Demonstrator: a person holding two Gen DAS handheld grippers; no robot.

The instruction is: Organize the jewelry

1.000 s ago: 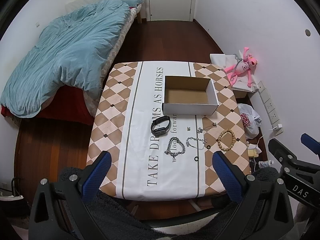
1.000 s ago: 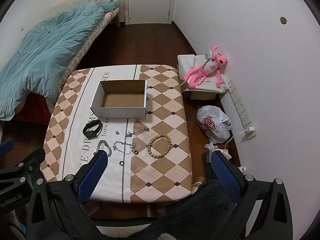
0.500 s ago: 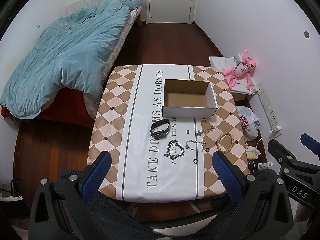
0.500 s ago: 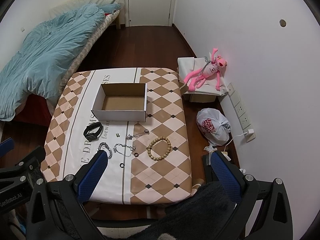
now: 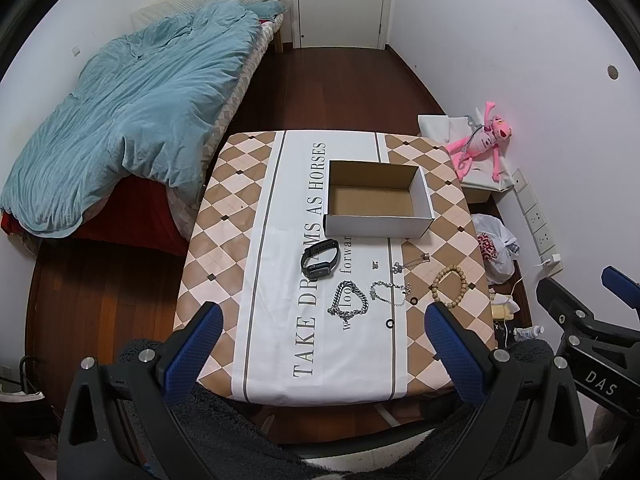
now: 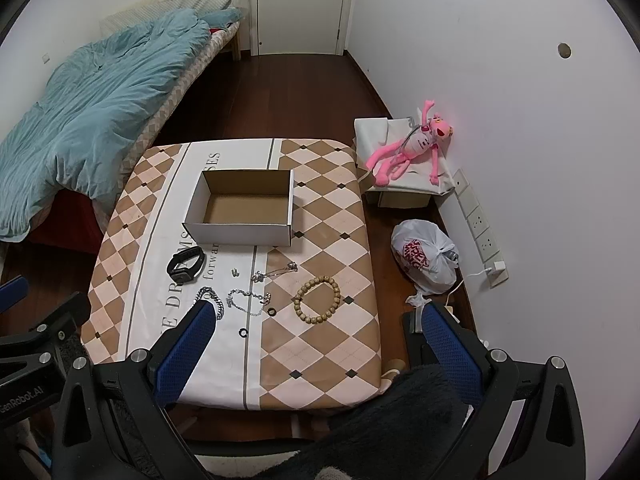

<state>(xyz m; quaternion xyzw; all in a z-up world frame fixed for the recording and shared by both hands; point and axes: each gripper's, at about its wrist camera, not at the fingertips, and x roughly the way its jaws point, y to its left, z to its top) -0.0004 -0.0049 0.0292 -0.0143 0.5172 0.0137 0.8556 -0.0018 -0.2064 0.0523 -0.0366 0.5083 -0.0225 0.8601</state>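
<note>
Both grippers, left (image 5: pixel 320 344) and right (image 6: pixel 316 340), hang spread and empty. Lower onto the bead bracelet (image 6: pixel 317 299) squarely. Carry it into the box (image 6: pixel 244 210).

One cardboard box (image 5: pixel 378 200); one black watch (image 5: pixel 320 259); one wooden bead bracelet (image 5: pixel 449 286); one heavy chain bracelet (image 5: pixel 347 303); two finer silver chains (image 5: pixel 390 293) (one lies nearer the box); two small dark rings (image 5: pixel 388 323); one tiny metal piece (image 5: pixel 375 265), too small to identify.

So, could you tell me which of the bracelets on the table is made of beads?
The wooden bead bracelet, rightmost of the pieces; the chain bracelets beside it are silver metal links.
</note>
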